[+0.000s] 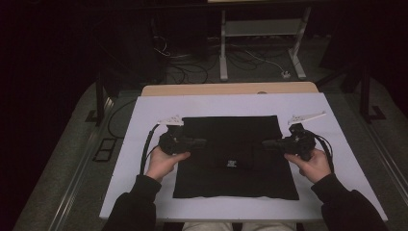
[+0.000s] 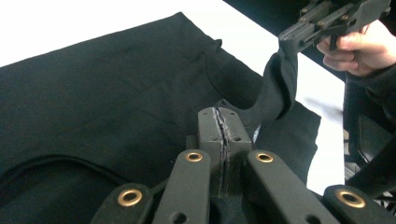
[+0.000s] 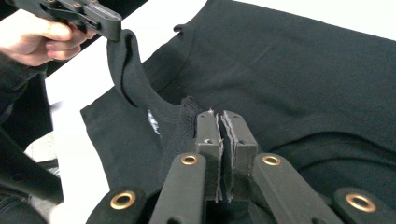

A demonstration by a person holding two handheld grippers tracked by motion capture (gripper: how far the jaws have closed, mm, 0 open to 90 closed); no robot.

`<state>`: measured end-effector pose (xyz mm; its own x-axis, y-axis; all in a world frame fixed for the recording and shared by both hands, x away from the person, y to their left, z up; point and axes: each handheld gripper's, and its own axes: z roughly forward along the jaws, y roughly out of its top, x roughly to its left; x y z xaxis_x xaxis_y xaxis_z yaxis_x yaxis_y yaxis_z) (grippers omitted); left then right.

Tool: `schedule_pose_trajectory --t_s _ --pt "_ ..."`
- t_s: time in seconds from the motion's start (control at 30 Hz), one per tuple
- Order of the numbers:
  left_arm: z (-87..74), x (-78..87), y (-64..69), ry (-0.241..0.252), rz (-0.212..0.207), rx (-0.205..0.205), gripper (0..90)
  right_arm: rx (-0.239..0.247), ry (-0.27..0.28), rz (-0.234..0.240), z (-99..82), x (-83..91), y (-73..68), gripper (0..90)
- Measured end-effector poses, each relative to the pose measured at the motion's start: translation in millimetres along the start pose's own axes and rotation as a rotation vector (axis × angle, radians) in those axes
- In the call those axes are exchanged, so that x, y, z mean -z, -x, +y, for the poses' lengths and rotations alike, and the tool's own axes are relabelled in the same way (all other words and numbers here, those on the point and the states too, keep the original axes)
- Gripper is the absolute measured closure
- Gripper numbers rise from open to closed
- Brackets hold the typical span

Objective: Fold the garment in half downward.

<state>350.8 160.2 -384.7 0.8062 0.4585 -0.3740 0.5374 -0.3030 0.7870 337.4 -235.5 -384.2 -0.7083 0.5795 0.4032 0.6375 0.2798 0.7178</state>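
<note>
Black shirt [image 1: 231,154] flat on white surface [image 1: 144,115]. Left tongs [image 2: 223,135] and right tongs [image 3: 219,135] each pinching shirt fabric, lifted at both sides. Advised: keep lift even, tension equal, fold edges aligned.

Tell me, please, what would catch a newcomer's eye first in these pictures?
A black shirt lies spread flat on the white table, stark against it. The left gripper and right gripper each pinch its cloth with jaws shut, one from either side, lifting the fabric near the collar.
</note>
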Motion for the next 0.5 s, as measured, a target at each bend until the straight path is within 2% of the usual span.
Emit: schedule_pose_trajectory --t_s 0.2,0.33,0.5 --pt "-2.3 2.5 12.8 0.011 -0.01 -0.02 88.2 0.003 0.003 0.017 -5.9 8.0 -6.4 85.0" --pt "-11.5 1.6 16.5 -0.023 -0.013 -0.021 88.2 0.001 -0.013 0.025 -12.1 7.4 -9.7 84.9" --pt "-21.6 4.4 17.9 -0.073 -0.007 -0.017 88.2 -0.007 -0.061 0.057 -22.5 3.1 -15.5 84.9"
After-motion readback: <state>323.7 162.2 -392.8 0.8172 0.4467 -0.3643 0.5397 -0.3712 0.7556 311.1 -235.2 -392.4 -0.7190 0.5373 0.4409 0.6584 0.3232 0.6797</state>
